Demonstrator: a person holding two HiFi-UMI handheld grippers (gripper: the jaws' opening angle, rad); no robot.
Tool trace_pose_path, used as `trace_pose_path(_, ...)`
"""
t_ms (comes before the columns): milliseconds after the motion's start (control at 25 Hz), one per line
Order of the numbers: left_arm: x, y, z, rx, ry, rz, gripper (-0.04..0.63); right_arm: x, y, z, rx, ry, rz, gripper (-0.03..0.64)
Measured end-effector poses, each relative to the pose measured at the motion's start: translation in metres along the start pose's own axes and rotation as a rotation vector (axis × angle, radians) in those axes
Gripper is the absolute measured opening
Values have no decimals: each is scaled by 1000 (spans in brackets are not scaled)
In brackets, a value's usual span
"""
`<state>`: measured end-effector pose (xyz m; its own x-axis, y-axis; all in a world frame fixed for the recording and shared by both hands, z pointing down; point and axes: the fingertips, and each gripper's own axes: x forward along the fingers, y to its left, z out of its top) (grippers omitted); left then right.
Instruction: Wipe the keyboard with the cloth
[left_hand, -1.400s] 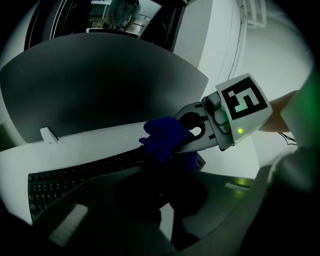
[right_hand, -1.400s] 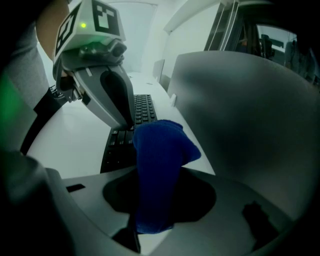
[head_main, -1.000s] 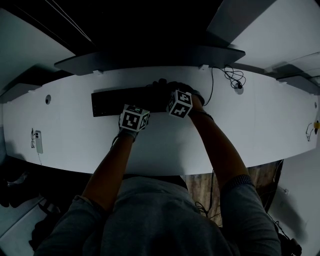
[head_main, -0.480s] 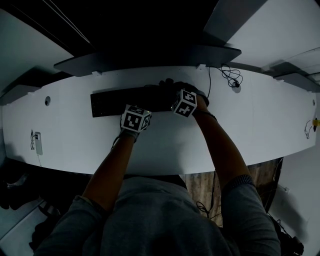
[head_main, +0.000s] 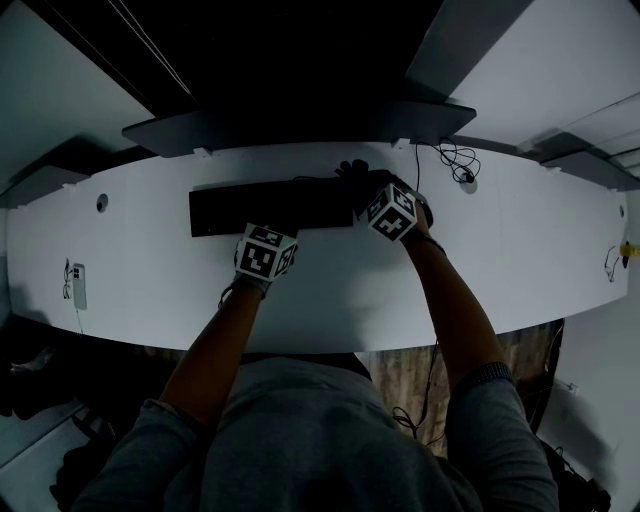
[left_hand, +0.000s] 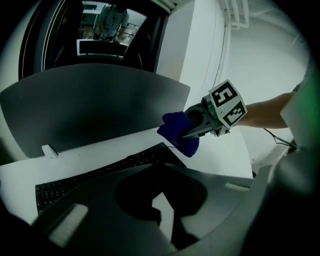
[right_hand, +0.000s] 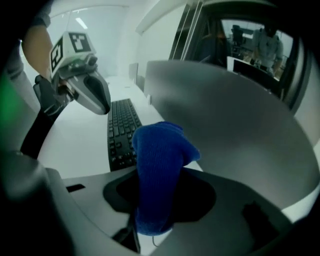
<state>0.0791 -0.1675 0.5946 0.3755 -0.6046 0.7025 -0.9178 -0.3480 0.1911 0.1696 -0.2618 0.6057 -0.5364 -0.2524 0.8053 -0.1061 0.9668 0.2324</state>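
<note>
A black keyboard (head_main: 250, 210) lies on the white desk (head_main: 520, 250), also in the left gripper view (left_hand: 90, 175) and the right gripper view (right_hand: 120, 130). My right gripper (head_main: 362, 188) is at the keyboard's right end, shut on a blue cloth (right_hand: 157, 165). The left gripper view shows that cloth (left_hand: 177, 132) bunched in the right gripper (left_hand: 189, 131), just above the keyboard's end. My left gripper (head_main: 271, 228) sits at the keyboard's near edge, right of its middle. Its jaws are together with nothing in them, as the right gripper view of the left gripper (right_hand: 102, 102) shows.
A dark monitor (head_main: 300, 120) stands just behind the keyboard and fills the back of both gripper views. Loose cables (head_main: 455, 155) lie at the back right of the desk. A small device (head_main: 78, 283) lies far left. The desk's near edge runs by the person's body.
My right gripper has carried the cloth rightward along the keyboard to its right end. My left gripper has stayed near the keyboard's front edge.
</note>
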Motion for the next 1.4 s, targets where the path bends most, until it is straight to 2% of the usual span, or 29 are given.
trace_pose_path(120,-27,-6,6,13,-43,0,8,-34,4,18,24,-62,-48,161)
trace_pose_path(240,-53,-11,5,-15,-83,-5,8,-62,22,33,27,-99,-74,160)
trace_pose_path(400,-87,-20,-8,-60,-106,-8,8,-92,58,55,33,-162,-72,161)
trace_pose_path(600,-127,-20,-29,-71,-108,19,8,-111,100,85,18,-214,-63,161)
trace_pose_path(920,-179,17,-59,-85,-110,54,8,-97,150,153,-40,-253,-11,161)
trace_pose_path(1400,-215,113,-81,-126,-142,74,8,-29,186,260,-49,-244,22,161)
